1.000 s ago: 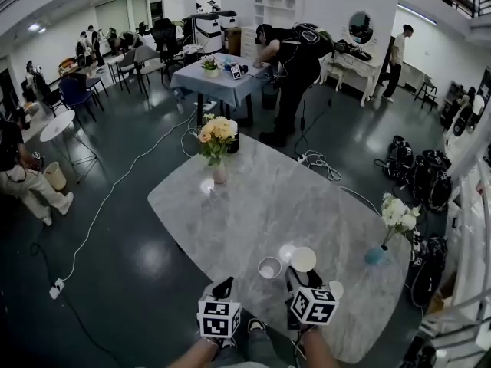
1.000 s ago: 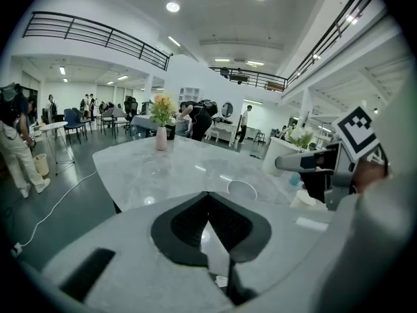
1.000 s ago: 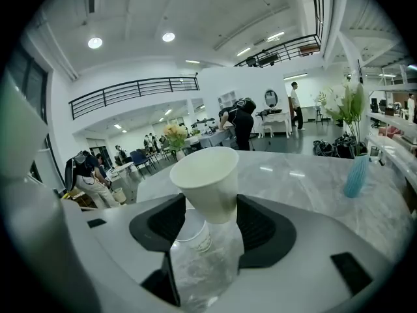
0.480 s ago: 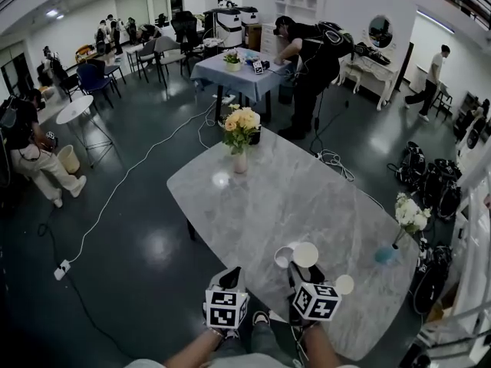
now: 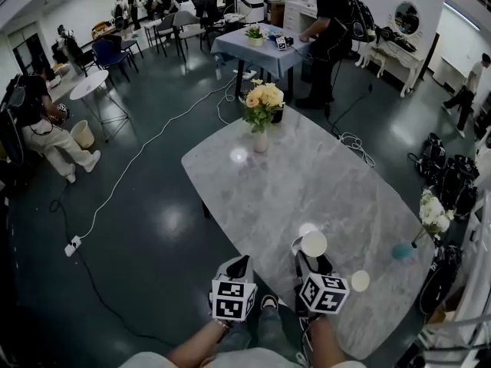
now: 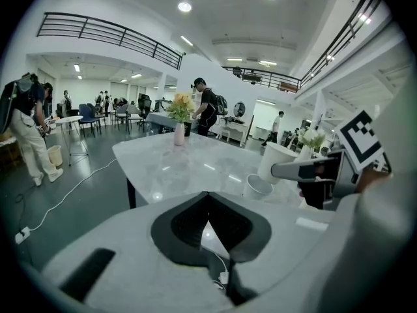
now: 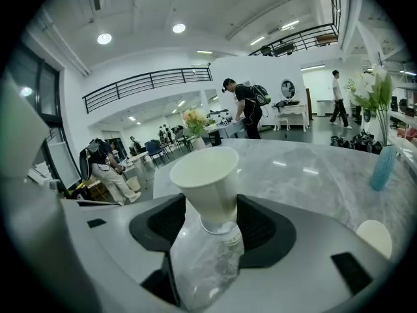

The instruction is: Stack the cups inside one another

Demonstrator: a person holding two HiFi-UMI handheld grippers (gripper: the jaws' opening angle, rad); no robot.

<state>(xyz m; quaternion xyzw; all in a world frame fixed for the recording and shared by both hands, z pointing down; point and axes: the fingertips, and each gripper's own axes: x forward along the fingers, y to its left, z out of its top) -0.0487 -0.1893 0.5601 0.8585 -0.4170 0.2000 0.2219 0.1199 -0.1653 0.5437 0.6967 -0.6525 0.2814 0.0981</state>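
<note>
1. The right gripper (image 7: pixel 210 204) has its jaws clamped on the lower wall of a paper cup (image 7: pixel 207 178), mouth up and clear of the table (image 5: pixel 291 175). The grip sits low on a thin, tapered wall. Squeeze harder and the cup may buckle; ease off and it may slide out.
2. Just below and to the left of that gripper stands a second cup (image 6: pixel 258 186), open and upright on the table. The held cup looks a little off its centre. I judge that lowering from here could catch the rim and tip or shove the light cup away, since nothing steadies it.
3. The left gripper (image 6: pixel 208 197) hangs to the left of the right one, by the table's near edge. Its jaws are pressed together on nothing, so it offers no support.
4. A third cup (image 5: pixel 359 280) sits on the table just right of the right gripper. A careless sideways swing could knock it over.
</note>
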